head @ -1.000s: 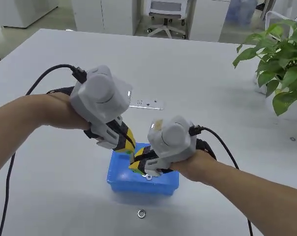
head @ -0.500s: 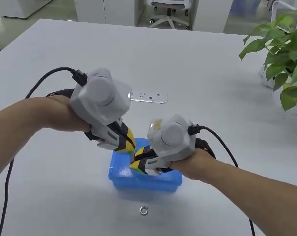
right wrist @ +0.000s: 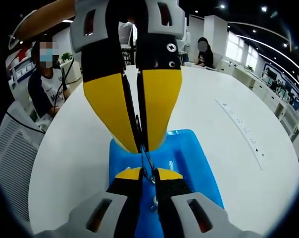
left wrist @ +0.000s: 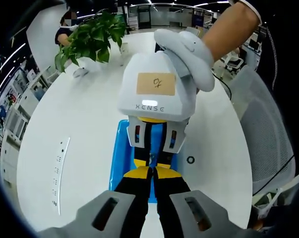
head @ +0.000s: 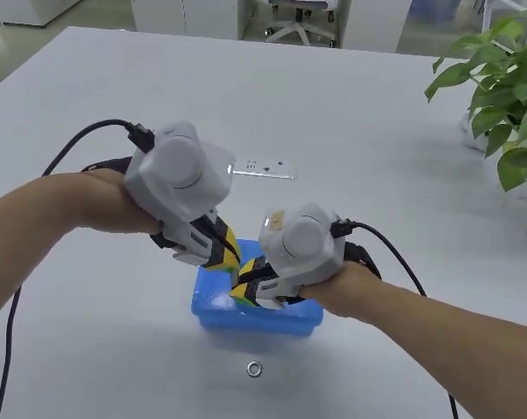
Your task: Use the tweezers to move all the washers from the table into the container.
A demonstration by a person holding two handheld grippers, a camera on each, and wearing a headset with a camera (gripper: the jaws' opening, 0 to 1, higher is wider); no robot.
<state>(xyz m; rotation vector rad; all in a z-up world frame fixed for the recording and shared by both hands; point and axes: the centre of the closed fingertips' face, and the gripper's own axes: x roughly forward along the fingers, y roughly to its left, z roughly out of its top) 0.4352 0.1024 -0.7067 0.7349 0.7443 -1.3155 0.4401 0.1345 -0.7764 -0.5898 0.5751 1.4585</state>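
Step in hand, as I read it: drop-off over the container (head: pixel 213 310). The left gripper (left wrist: pixel 150 172) jaws are together, clamped on the tweezers (right wrist: pixel 139 126). The right gripper (right wrist: pixel 143 174) jaws are nearly together with the tweezer legs between them, so it reads as the squeeze hand. Both sit above the container, nose to nose. The tweezers' long axis runs straight from the left gripper's jaws to the right gripper's, in line with both. The tips point down into the container, toward its end by the right gripper. A small ring (right wrist: pixel 153 181) at the tips looks like a washer, too small to be sure. Shiny specks (right wrist: pixel 154 202) on the container floor under it are likely washers too. One loose washer (head: pixel 254 369) lies flat on the table (head: pixel 377 131), near the container's person-side wall but apart from it. To do this well: get the tips low and inside the container walls before easing the right jaws, so the piece drops rather than bounces out. Ease only the right; the left clamp should be firm so the tweezers don't rotate. For the loose washer next: bring the tips in shallow to the table and pinch across its rim, since it lies flat and will likely skate if pushed.
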